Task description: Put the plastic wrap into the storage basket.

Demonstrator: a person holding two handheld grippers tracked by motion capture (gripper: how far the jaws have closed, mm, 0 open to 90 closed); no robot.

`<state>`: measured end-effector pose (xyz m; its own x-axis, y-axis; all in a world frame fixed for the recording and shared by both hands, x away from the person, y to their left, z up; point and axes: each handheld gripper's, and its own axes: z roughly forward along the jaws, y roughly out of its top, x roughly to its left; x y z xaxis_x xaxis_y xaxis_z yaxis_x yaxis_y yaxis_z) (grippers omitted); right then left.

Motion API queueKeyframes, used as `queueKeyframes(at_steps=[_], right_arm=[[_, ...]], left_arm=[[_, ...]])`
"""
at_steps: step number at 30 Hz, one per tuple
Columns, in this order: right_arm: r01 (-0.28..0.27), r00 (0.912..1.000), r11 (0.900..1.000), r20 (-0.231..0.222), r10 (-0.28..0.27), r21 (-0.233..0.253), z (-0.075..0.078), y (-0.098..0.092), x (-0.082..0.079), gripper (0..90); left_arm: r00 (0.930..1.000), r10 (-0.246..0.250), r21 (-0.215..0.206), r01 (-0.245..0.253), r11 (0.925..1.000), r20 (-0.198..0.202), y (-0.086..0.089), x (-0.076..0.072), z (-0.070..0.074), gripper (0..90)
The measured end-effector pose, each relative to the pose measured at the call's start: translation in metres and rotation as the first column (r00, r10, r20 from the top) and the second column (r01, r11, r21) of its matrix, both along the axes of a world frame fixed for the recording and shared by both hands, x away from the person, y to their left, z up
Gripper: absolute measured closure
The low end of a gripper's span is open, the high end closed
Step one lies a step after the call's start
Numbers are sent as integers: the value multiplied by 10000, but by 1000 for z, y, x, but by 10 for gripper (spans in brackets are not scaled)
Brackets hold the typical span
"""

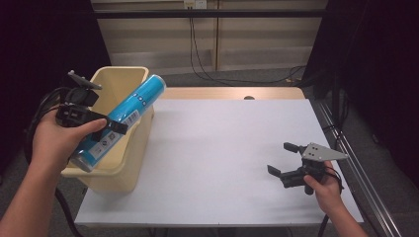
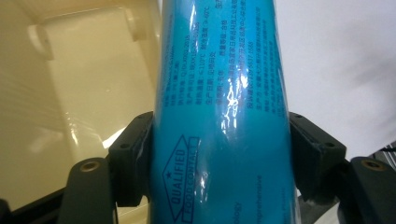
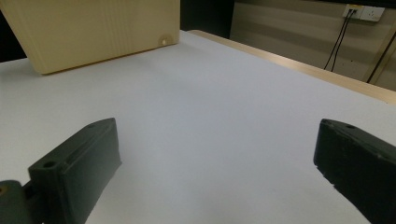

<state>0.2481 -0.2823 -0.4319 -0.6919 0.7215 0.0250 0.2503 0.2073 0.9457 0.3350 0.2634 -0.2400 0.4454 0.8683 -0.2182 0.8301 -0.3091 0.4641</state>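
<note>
1. We hold the left tool [image 1: 111, 126] clamped on a long, glossy blue cylindrical tube with dark printed text [image 1: 120, 121]; in the left gripper view its two black jaws press against opposite sides of the tube [image 2: 219, 121].
2. The tube is tilted, its far end rising up and away from the left tool, its near end lower, by our left hand [image 1: 57, 138].
3. Directly beneath the left tool and tube sits a pale yellow rectangular plastic bin [image 1: 118, 170], standing at the left edge of the white table [image 1: 217, 148]; the bin's inside [image 2: 70, 93] shows behind the tube.
4. We hold the right tool [image 1: 281, 159] with its jaws spread wide, gripping nothing, low over the table [image 3: 210, 116].
5. The bin [image 3: 93, 32] lies well ahead of the right tool.
</note>
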Motion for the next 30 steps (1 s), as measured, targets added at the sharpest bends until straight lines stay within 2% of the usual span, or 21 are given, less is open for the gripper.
queueKeyframes(at_steps=[5,8,11,15,18,19,24,25,27,30], right_arm=[[62,10000,10000,-54,-62,-13,-2,-5,-3,1],[106,9999,9999,-55,-106,2,-2,-7,-4,1],[76,10000,10000,4,-76,18,-2,-7,-5,1],[73,10000,10000,8,-73,-2,-3,-7,-5,1],[31,10000,10000,-4,-31,-28,-3,-6,-5,1],[16,10000,10000,16,-16,-26,-3,-6,-5,1],[12,10000,10000,29,-12,-22,-3,-6,-6,1],[22,10000,10000,8,-22,-4,-3,-7,-6,1],[40,10000,10000,13,-40,21,-3,-8,-5,1],[12,10000,10000,35,-12,30,-3,-7,-6,1]], left_arm=[[9990,441,41,-440,9990,-81,12,-1,1,323],[9975,703,-247,-705,9972,-87,18,-1,1,323],[9968,795,-50,-795,9968,-17,20,-3,5,323],[9954,960,-40,-960,9954,-5,25,-5,10,323],[9925,1217,-52,-1217,9926,64,29,-5,11,323],[9895,1443,-13,-1443,9895,124,30,-5,11,323],[9843,1761,-34,-1760,9844,125,37,-5,8,323],[9823,1870,17,-1870,9824,80,38,-5,8,322],[9794,2019,430,-2015,9785,-64,40,-4,5,323],[9756,2183,506,-2168,9749,-244,42,-3,3,322]])
